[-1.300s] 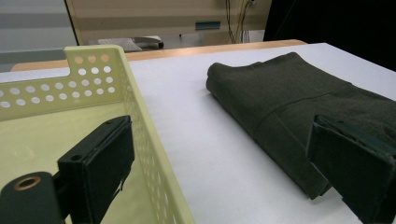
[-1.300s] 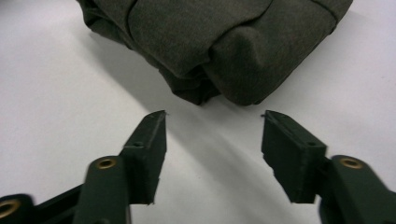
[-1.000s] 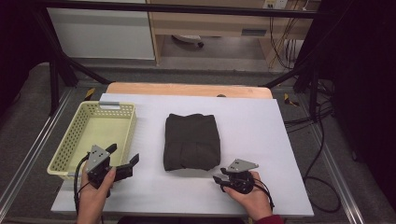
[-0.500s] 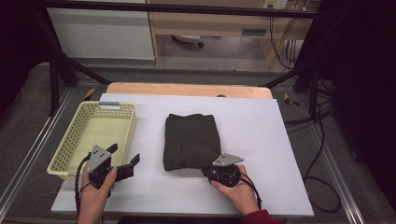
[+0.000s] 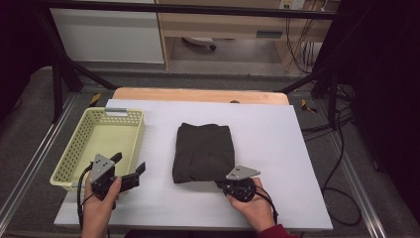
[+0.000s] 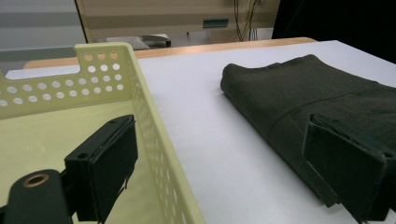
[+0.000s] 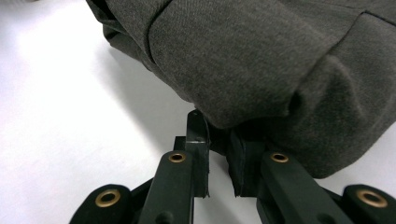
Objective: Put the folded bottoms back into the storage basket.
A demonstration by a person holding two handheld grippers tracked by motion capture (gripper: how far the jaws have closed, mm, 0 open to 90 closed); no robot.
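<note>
Just ahead of the right hand-held gripper [image 5: 224, 184], the folded dark grey-green cloth garment [image 5: 204, 151] lay flat on the white surface [image 5: 277, 148], its near right corner reaching in between the jaws. Those jaws had just been closing, and in the right gripper view they stood almost together, pinching the bottom fold of the garment [image 7: 261, 60] at that corner (the cloth bulged over the pads [image 7: 196, 140]). The left hand-held gripper [image 5: 130, 171] sat to the garment's left with its jaws spread wide and nothing between them, one jaw over the pale yellow perforated plastic basket [image 5: 79, 148], the other toward the cloth.

The garment looked soft and limp, light enough to lift, and not fragile. Taken by one corner alone, the stacked layers would likely slide apart and the fold would sag open. A hold that bit through all layers at the thick folded edge seemed the safer choice, with the left hand-held gripper taking the near left corner so the bundle stayed square. The woven surface looked matt, so slipping seemed unlikely.
</note>
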